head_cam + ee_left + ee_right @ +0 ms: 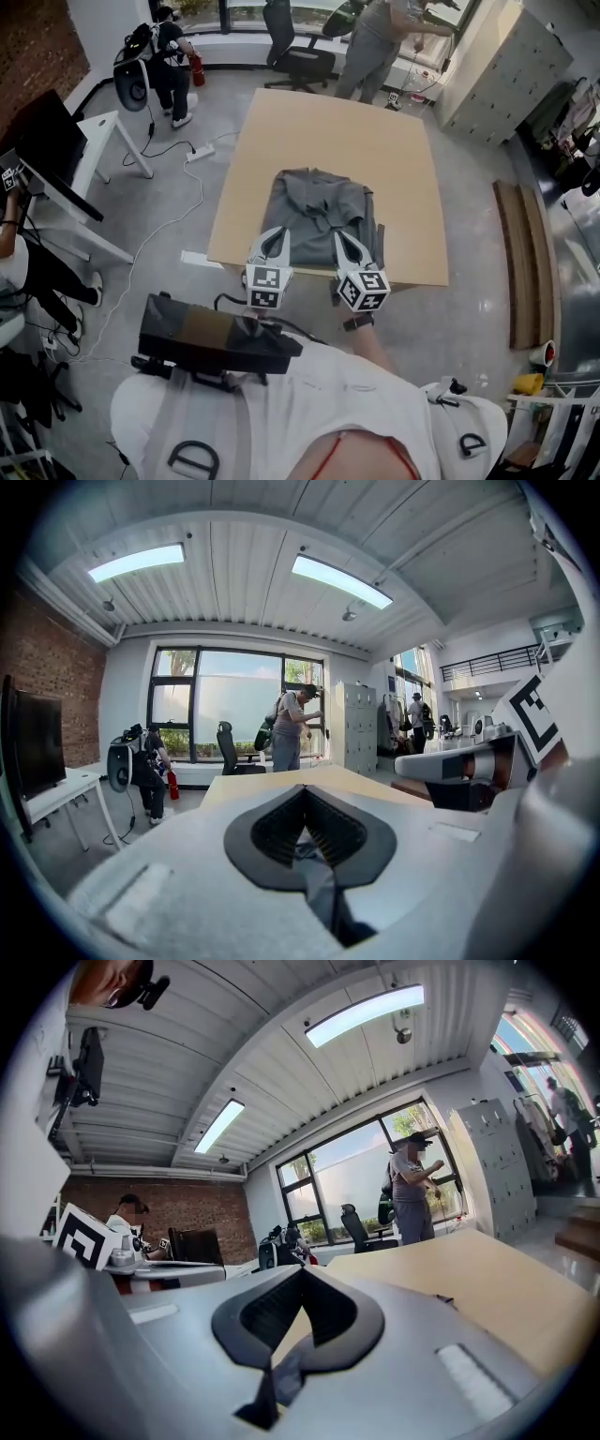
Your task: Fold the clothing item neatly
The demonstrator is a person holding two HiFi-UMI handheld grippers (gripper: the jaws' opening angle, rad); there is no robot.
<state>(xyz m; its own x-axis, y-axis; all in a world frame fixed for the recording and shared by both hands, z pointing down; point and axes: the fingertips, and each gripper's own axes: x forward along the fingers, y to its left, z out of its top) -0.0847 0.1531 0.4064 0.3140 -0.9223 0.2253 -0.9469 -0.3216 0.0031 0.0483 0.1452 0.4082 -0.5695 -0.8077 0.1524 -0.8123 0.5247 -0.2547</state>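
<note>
One grey garment [317, 202] lies on one table [328, 127], left gripper [275, 234] and right gripper [347, 241] fingers clamped onto it.

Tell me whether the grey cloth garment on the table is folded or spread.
Partly folded: the grey cloth garment lies bunched in creased layers, its near part pinched by the left gripper and right gripper.

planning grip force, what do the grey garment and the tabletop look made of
Garment: soft cloth, woven or knit, matte dark grey. It lies limp with creases and folds. The exact fibre can't be told.
Tabletop: probably wood board or laminate, pale tan with a smooth matte finish. It looks flat and even in colour, with no visible grain.
</note>
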